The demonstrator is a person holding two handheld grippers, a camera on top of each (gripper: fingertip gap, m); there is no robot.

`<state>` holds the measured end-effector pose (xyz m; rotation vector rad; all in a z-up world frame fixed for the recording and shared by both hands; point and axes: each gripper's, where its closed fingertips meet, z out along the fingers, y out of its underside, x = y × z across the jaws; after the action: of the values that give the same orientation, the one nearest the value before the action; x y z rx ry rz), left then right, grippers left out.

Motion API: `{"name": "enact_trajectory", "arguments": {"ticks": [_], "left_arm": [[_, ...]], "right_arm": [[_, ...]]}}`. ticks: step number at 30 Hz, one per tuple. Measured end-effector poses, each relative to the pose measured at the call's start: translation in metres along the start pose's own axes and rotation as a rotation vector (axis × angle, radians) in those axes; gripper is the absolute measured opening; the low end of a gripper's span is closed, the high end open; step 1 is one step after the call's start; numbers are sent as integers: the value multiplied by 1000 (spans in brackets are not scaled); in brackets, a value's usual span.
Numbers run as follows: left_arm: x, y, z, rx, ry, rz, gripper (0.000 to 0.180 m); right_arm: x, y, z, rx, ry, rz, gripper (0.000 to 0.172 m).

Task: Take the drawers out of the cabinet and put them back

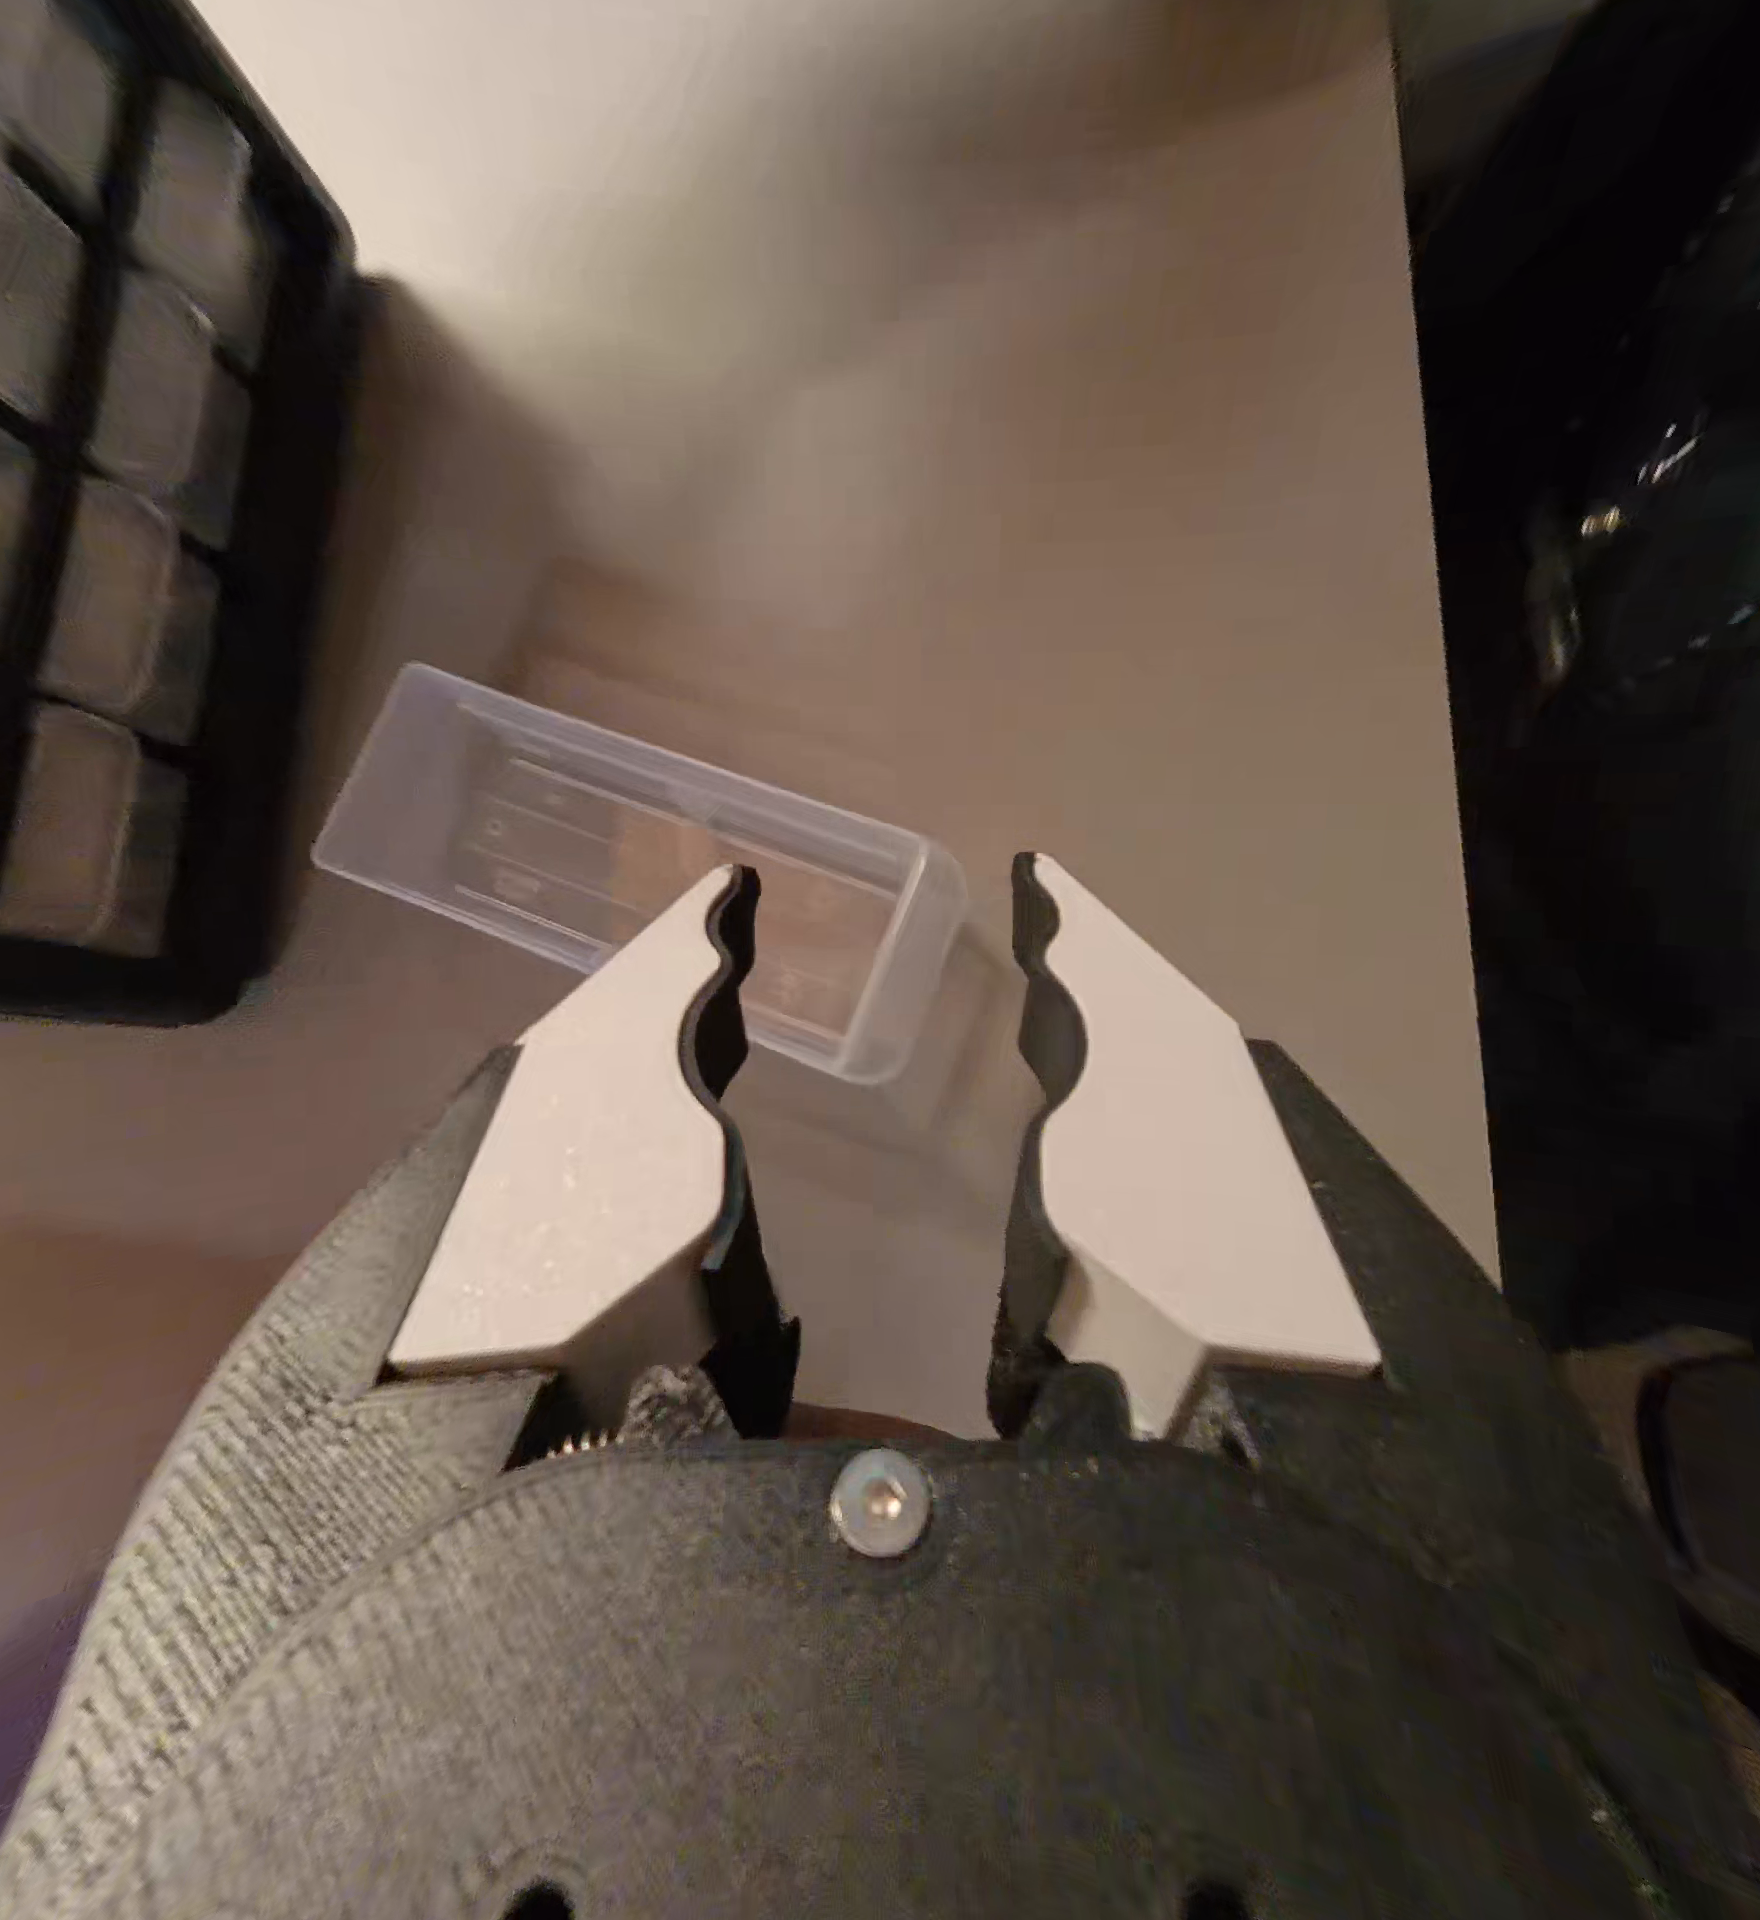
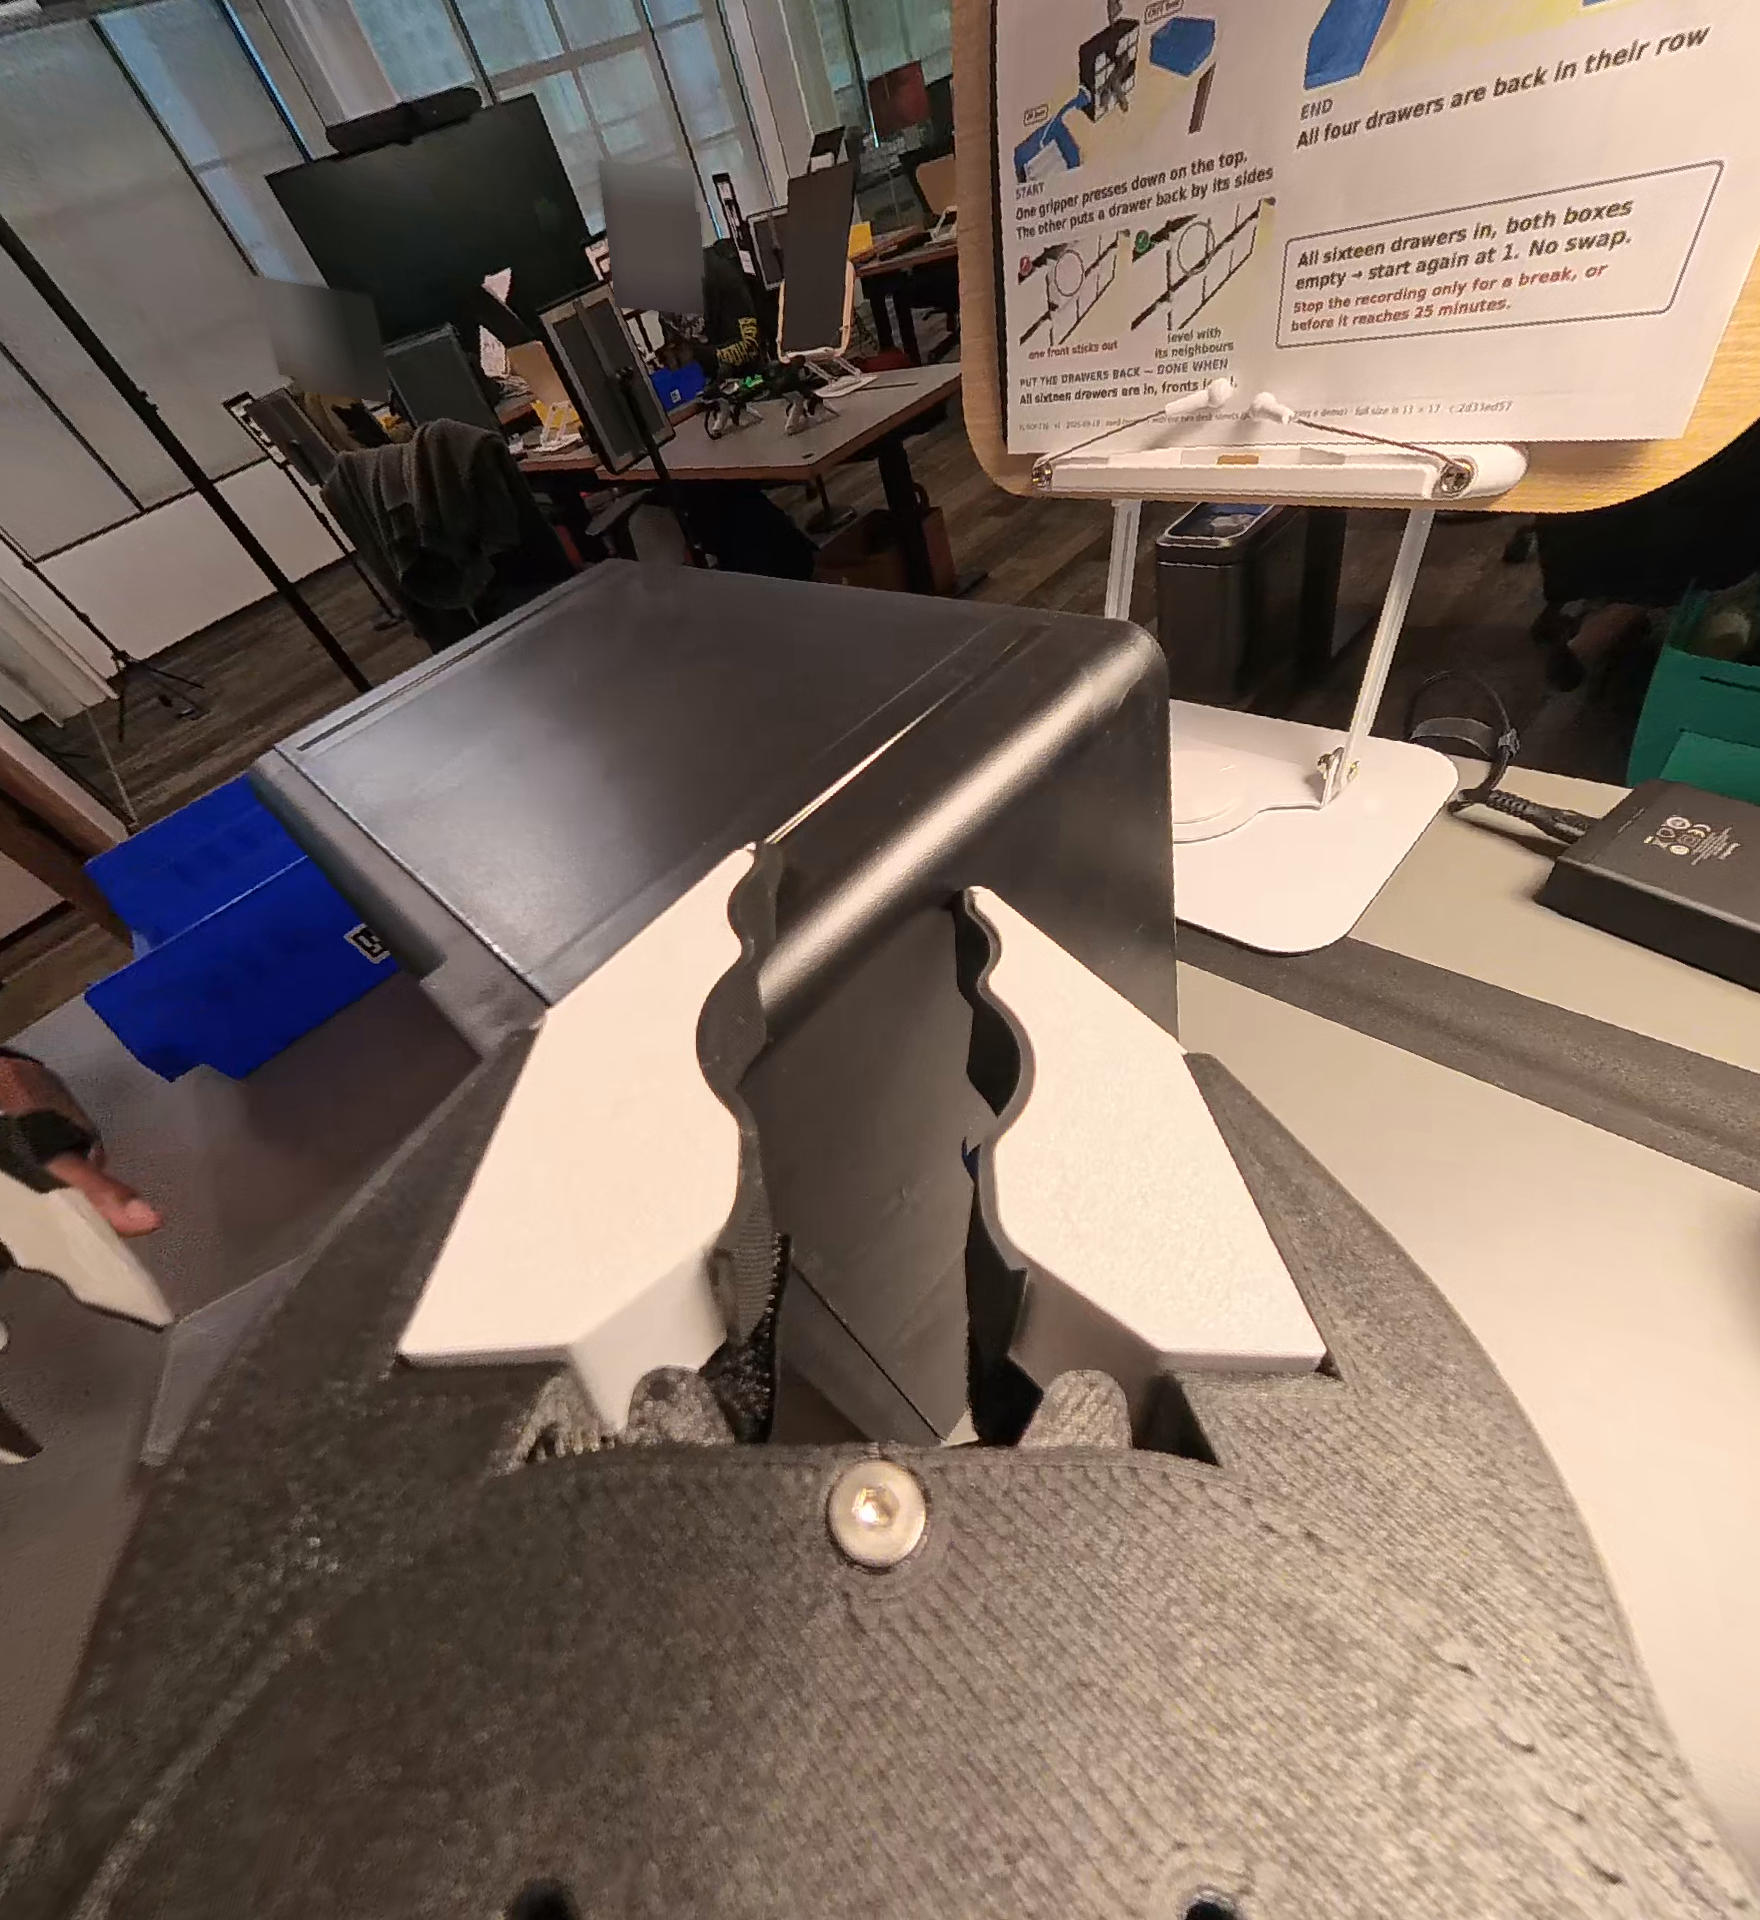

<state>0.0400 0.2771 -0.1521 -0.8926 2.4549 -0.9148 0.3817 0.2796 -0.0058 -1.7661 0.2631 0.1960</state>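
Clear plastic drawer, empty, lies on the desk; left gripper spread. Right gripper straddles the black cabinet edge; contact unclear.

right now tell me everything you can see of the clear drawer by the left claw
The drawer is a small, long, open-topped box of clear, slightly frosted plastic with rounded corners and faint moulded ribs on its bottom. It looks empty. It lies slantwise on the pale table, right of the black cabinet. Its near end sits between the open left claw fingers, which do not press on it.
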Motion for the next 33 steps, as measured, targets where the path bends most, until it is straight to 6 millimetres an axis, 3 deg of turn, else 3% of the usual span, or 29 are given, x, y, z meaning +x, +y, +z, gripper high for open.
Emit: {"name": "enact_trajectory", "arguments": {"ticks": [4,7,9,13,18,22,27,33], "left_arm": [[5,23,10,-101,15,59,44],[-4,43,22,-205,-38,141,22],[-6,42,24,-214,-48,180,18],[-11,10,11,-126,-40,157,16],[-30,-53,-13,1,-66,134,16],[-39,-86,-10,3,-43,140,16],[-50,-106,4,-22,-28,154,16],[-69,-106,9,-48,-53,140,16]], "right_arm": [[0,0,0,2,-2,2,38],[0,0,0,4,3,0,38],[0,0,0,7,3,2,38],[0,0,0,5,5,-2,37],[0,0,0,3,-2,-1,38],[0,0,0,2,-1,-1,38],[0,0,0,1,-2,-1,37],[0,0,0,-3,-10,-2,37]]}}
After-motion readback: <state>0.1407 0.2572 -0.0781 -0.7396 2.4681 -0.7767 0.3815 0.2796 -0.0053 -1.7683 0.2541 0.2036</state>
